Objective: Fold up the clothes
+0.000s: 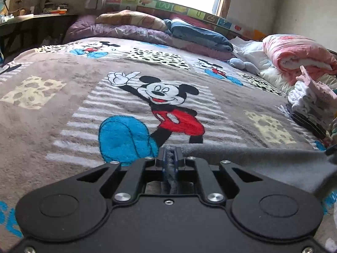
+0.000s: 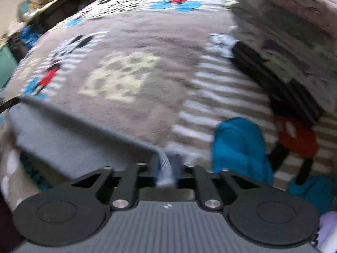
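Observation:
A grey garment [image 1: 263,160] hangs stretched between my two grippers above the Mickey Mouse blanket [image 1: 63,109]. My left gripper [image 1: 170,154] is shut on one corner of it; the cloth runs off to the right, where the tip of the other gripper [image 1: 331,150] shows at the frame edge. In the right wrist view, which is blurred, my right gripper [image 2: 166,162] is shut on the opposite corner, and the grey garment [image 2: 69,139] runs off to the left. The lower part of the garment is hidden below both grippers.
A stack of folded clothes [image 1: 309,105] lies at the right of the bed, also in the right wrist view [image 2: 284,48]. Rolled quilts [image 1: 137,29], a pink blanket [image 1: 294,52] and a blue plush toy [image 1: 242,64] line the far side. A dark cluttered desk [image 1: 31,25] stands at the left.

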Action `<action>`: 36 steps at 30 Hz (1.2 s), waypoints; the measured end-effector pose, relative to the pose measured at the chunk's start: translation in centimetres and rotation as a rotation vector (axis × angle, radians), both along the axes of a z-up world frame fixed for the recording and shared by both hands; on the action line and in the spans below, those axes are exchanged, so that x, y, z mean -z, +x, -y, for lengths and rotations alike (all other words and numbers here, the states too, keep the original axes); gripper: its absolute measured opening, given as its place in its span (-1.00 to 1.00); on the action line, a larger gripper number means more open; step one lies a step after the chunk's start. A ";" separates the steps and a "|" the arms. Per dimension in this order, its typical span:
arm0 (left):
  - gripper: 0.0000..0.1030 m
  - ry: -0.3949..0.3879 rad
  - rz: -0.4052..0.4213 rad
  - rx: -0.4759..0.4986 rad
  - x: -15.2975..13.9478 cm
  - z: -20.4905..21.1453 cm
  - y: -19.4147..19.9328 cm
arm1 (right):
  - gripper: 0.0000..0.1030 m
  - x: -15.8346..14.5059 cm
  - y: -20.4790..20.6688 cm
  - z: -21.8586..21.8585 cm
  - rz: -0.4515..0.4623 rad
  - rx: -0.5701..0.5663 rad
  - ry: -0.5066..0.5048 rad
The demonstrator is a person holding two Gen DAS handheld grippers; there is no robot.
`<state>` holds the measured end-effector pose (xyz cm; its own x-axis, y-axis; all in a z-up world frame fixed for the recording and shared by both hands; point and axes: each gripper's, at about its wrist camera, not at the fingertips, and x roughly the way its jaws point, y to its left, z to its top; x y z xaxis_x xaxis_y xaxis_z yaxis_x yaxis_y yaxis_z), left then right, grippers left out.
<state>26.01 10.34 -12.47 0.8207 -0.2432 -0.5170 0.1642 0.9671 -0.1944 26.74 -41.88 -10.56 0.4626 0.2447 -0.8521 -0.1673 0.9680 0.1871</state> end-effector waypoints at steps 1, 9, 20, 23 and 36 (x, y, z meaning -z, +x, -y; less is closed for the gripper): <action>-0.60 0.004 0.005 -0.003 -0.1 0.0 -0.1 | -0.47 -0.1 -0.1 0.4 0.015 0.031 -0.017; -0.52 0.013 0.150 0.046 -2.4 1.1 -2.7 | -0.38 -2.9 -5.1 0.1 0.248 0.115 -0.022; -0.34 0.211 0.033 0.140 1.0 6.3 -1.9 | -0.41 4.6 -7.4 -1.5 0.317 0.224 0.109; -0.16 0.184 0.097 0.145 -0.2 6.5 -2.6 | -0.39 3.9 -7.8 -1.4 0.356 0.246 0.112; 0.00 0.063 0.085 0.025 -0.1 4.1 -2.8 | 0.00 4.2 -12.4 0.5 0.404 0.500 0.235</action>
